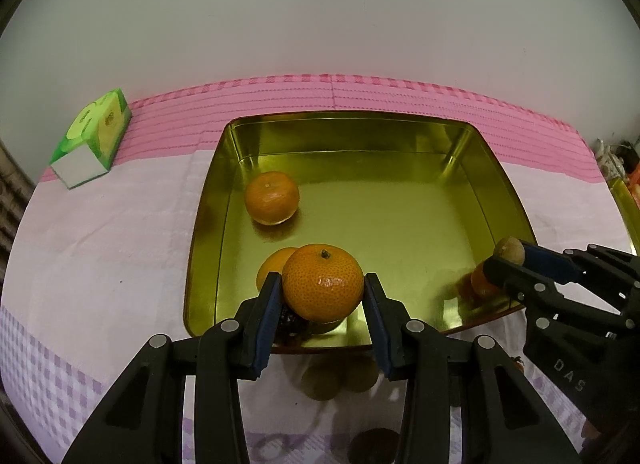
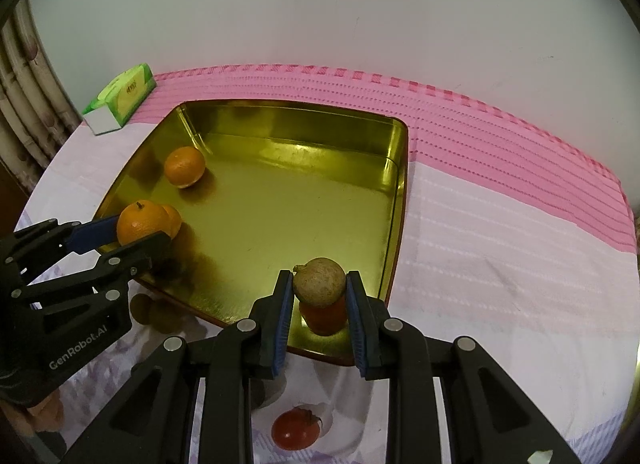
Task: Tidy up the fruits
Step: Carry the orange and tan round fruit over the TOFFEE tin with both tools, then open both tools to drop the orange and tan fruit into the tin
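Left gripper (image 1: 323, 296) pinches a mandarin (image 1: 323, 282) above the near-left corner of the gold tin tray (image 1: 352, 132), its jaws pressed to both sides. Right gripper (image 2: 318, 296) clamps a brown round fruit (image 2: 319, 282) over the tray's near-right corner. Two more mandarins lie in the tray — one at far left (image 1: 272, 198), one behind the held fruit (image 1: 272, 264). A red fruit (image 2: 296, 429) rests on the tablecloth (image 2: 500, 264); a green tissue box (image 1: 94, 136) stands well apart at far left.

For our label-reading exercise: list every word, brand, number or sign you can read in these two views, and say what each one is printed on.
"GenRobot.AI": white lettering on the body of the left gripper, seen in the right wrist view.
"DAS": pale letters on the body of the right gripper, seen in the left wrist view; it may be part of a longer word.
Print on the green tissue box: too small and blurred to read.
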The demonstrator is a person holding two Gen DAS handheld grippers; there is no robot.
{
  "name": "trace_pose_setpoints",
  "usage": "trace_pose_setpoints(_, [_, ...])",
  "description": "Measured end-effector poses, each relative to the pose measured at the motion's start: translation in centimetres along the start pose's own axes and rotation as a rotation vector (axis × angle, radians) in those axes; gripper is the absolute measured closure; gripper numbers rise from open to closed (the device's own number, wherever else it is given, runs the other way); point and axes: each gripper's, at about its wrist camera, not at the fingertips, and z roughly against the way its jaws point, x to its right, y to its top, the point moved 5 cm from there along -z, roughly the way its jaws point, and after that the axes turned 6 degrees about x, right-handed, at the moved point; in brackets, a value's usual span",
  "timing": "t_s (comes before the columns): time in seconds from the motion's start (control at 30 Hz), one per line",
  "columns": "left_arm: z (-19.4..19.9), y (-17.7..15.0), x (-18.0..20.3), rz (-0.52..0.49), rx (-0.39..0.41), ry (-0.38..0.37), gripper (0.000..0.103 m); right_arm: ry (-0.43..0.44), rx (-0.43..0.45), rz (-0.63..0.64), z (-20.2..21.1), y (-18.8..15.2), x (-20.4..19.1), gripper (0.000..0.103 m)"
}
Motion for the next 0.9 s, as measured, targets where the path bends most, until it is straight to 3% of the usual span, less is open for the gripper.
trace_pose_setpoints(0.73, [-0.2, 0.1, 0.3, -0.020, -0.016, 0.009, 0.059, 0.013, -0.005, -0.004, 0.3, -0.6, 0.0, 0.075])
trace_pose_setpoints(0.9, [0.0, -0.2, 0.1, -0.012, -0.014, 0.000, 0.049, 0.015, 0.002, -0.006, 0.7, -0.6, 0.0, 0.073])
